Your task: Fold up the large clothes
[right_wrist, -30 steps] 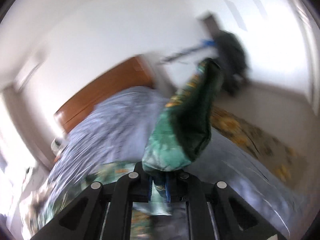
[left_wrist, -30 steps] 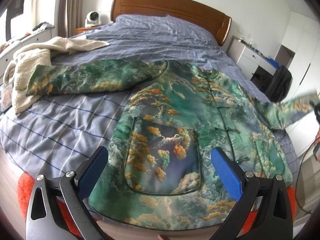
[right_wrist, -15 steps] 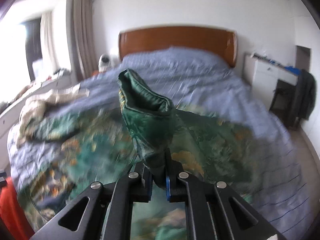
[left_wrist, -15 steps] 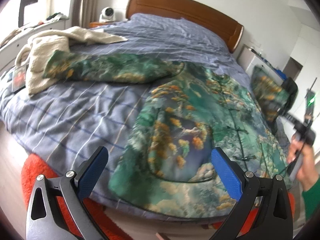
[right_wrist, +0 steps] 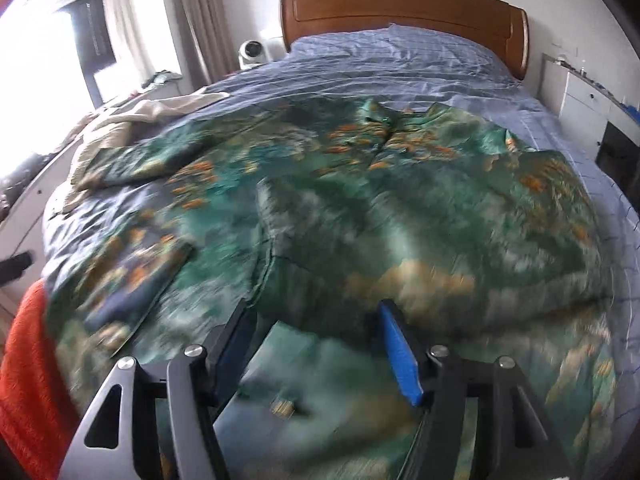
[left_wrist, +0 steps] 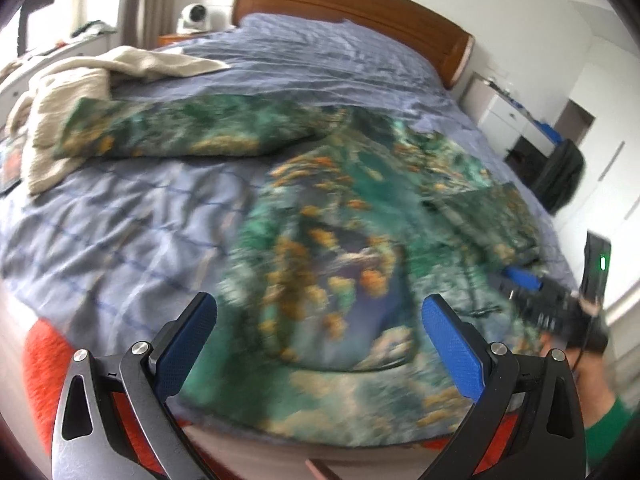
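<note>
Both tongs stand open above a green satin jacket with an orange-and-cream landscape print, spread front-up across a bed with a blue checked cover. The left tongs, blue pads wide apart, hover over the jacket's hem and patch pocket at the foot of the bed. The right tongs, jaws parted and holding nothing, hang low over the garment, where one sleeve lies folded across the body; the other sleeve stretches out over the cover, its cuff resting on a cream fleece blanket. A curved wooden headboard backs the bed; an orange rug shows beneath its foot.
</note>
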The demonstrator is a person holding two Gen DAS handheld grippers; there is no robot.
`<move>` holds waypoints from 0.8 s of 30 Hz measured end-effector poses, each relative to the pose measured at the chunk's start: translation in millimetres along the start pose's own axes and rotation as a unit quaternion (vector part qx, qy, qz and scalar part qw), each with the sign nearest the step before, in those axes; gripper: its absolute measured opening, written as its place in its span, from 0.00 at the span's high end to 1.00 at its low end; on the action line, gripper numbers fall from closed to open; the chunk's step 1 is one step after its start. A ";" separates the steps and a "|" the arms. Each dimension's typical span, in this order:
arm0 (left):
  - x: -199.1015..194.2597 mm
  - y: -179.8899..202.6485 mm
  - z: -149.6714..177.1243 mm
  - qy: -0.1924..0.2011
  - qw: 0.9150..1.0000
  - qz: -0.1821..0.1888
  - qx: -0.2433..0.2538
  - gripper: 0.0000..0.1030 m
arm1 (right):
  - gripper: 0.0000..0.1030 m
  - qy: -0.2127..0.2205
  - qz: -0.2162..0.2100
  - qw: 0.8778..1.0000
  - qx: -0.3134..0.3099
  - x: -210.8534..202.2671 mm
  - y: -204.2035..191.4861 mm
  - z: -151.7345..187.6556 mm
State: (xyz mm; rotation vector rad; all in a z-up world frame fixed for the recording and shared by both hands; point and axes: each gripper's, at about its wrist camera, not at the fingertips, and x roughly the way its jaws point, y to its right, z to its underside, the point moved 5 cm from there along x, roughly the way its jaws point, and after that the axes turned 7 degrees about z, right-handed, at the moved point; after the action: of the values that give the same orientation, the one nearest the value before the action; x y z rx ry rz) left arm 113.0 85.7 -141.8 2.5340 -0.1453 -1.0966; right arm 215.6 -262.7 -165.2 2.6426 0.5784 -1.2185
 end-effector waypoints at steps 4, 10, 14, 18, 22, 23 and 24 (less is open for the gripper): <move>29.0 37.4 -18.4 -0.028 0.996 0.085 0.007 0.01 | 0.38 0.020 -0.009 0.999 0.034 -31.7 1.0 23.4; 124.1 102.6 -41.4 -0.113 0.977 0.180 0.016 0.06 | 0.38 0.033 -0.011 0.995 0.091 -59.8 7.4 48.1; 185.4 131.5 -36.8 -0.186 0.965 0.186 0.016 0.29 | 0.38 0.047 -0.008 0.994 0.100 -76.0 9.7 54.6; 209.1 143.4 -33.0 -0.206 0.966 0.150 0.030 0.89 | 0.38 0.058 -0.010 0.991 0.119 -85.3 17.0 58.9; 184.0 163.3 -65.5 -0.159 0.970 0.164 0.081 0.92 | 0.38 0.069 0.003 0.987 0.142 -91.6 36.1 55.6; 178.2 166.6 -81.8 -0.142 0.972 0.161 0.098 0.92 | 0.38 0.072 0.005 0.986 0.148 -93.1 41.8 53.6; 177.0 164.8 -95.0 -0.131 0.973 0.159 0.104 0.92 | 0.38 0.077 0.008 0.985 0.154 -94.8 51.1 48.3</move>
State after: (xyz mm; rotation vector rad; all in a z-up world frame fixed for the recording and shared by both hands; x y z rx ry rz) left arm 312.5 -80.8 -140.9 2.4106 -0.7457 -1.3306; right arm 147.5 -350.2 -124.8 3.0138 0.4185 -1.1909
